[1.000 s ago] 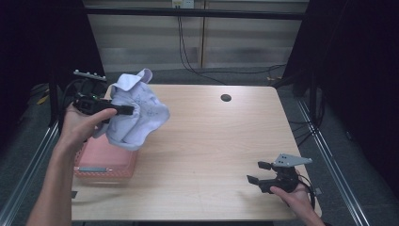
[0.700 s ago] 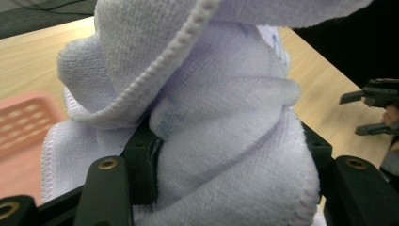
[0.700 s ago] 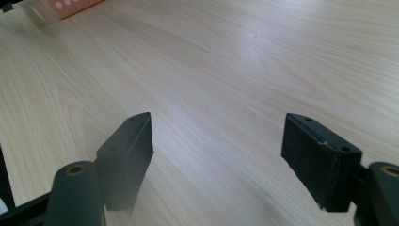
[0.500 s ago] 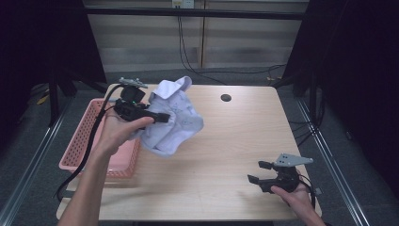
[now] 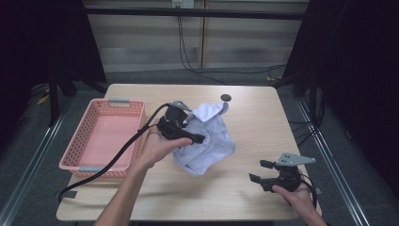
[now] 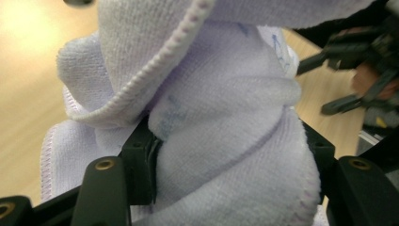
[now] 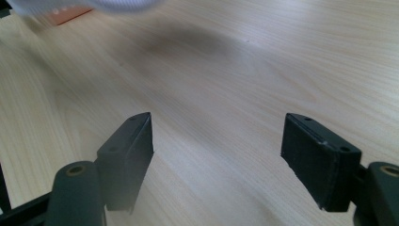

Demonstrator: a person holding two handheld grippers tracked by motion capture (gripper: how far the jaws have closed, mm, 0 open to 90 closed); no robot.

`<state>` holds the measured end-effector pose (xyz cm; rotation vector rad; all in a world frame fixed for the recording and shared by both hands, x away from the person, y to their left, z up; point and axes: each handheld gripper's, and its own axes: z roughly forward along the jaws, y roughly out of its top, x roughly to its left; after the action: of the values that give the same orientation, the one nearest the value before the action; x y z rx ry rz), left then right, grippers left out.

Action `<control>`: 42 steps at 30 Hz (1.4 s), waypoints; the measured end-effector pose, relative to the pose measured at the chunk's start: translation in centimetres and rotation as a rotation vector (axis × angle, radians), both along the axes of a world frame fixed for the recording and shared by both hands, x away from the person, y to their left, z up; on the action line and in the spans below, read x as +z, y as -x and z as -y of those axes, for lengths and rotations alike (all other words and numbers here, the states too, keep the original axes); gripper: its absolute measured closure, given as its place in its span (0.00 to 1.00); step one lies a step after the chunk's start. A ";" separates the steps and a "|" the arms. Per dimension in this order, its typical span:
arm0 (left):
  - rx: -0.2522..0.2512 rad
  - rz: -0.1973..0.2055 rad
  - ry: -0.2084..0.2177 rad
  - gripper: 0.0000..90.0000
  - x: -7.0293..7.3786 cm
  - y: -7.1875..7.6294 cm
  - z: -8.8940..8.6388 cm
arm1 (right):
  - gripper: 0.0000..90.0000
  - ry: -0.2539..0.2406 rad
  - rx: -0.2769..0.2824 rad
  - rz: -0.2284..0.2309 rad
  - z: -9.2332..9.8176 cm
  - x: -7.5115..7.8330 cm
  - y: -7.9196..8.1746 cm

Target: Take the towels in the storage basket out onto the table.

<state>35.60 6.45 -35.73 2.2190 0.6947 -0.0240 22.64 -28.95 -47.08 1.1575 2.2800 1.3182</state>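
Note:
A pale lilac towel (image 5: 207,139) hangs bunched above the middle of the wooden table (image 5: 254,113). My left gripper (image 5: 195,138) is shut on the towel, whose folds (image 6: 226,141) bulge between the black jaws in the left gripper view. My right gripper (image 5: 258,172) rests low at the table's front right, open with nothing between its jaws. In the right gripper view its two jaws stand wide apart over bare wood (image 7: 216,94), and the towel's edge (image 7: 117,4) shows at the top.
A pink plastic basket (image 5: 77,141) sits at the table's left side. A small dark round disc (image 5: 226,98) lies near the far edge. The left gripper's black cable (image 5: 113,157) trails over the basket's front corner.
My left gripper has carried the towel rightward, from over the basket to above the table's middle. The right gripper has stayed in place.

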 end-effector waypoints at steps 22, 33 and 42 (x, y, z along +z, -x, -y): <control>-0.087 -0.080 -0.049 0.23 -11.0 1.3 5.3 | 0.29 0.006 0.006 -0.003 -0.2 -0.1 -0.1; -0.078 -0.015 0.000 0.17 -8.8 1.6 4.4 | 0.29 0.003 0.014 0.000 -0.5 0.0 -0.2; -0.012 0.054 0.051 0.32 -6.8 4.2 0.7 | 0.33 -0.001 0.053 0.006 -2.3 0.8 -1.1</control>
<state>31.41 5.70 -42.49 2.1671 0.6436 0.0121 23.70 -26.67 -46.25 1.0994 2.3210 1.3406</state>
